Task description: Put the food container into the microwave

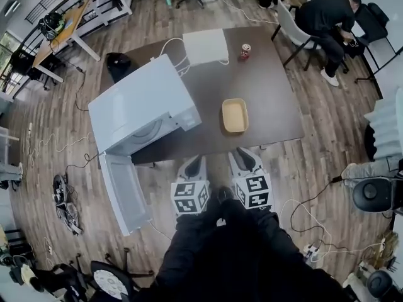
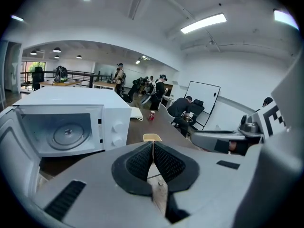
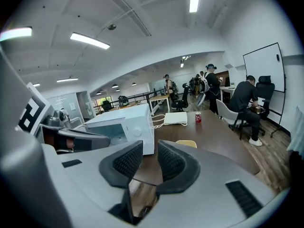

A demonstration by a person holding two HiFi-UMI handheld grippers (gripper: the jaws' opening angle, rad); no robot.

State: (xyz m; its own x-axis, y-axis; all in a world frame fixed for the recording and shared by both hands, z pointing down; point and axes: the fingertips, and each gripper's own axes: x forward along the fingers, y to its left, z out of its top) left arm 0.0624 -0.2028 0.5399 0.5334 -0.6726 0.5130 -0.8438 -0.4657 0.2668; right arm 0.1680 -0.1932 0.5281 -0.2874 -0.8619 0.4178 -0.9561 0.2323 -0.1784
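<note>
The food container (image 1: 235, 115) is seen lying on the dark surface (image 1: 277, 93), open side up, near its front edge and to the right of the microwave (image 1: 141, 102). It is held by neither gripper and is set well apart from both, ahead of them.

In the head view the left gripper (image 1: 194, 167) and the right gripper (image 1: 244, 159) are held side by side just off the surface's near edge. The container is found beyond them, more in line with the right gripper.

In the left gripper view the container (image 2: 152, 137) is seen just above the tips of the left gripper (image 2: 153, 151), far behind them. In the right gripper view it (image 3: 186, 144) is partly hidden behind the right-hand jaw of the right gripper (image 3: 150, 161).

The container is a rounded rectangle. Its long axis is laid running away from the person, roughly square to the surface's near edge, with one short end turned toward the grippers.

The left jaws are pressed together with nothing between them. The right jaws are parted by a narrow gap, and nothing is held in it.

The microwave's door (image 1: 123, 190) is swung open, past the surface's edge, and the turntable (image 2: 66, 133) is exposed inside.
</note>
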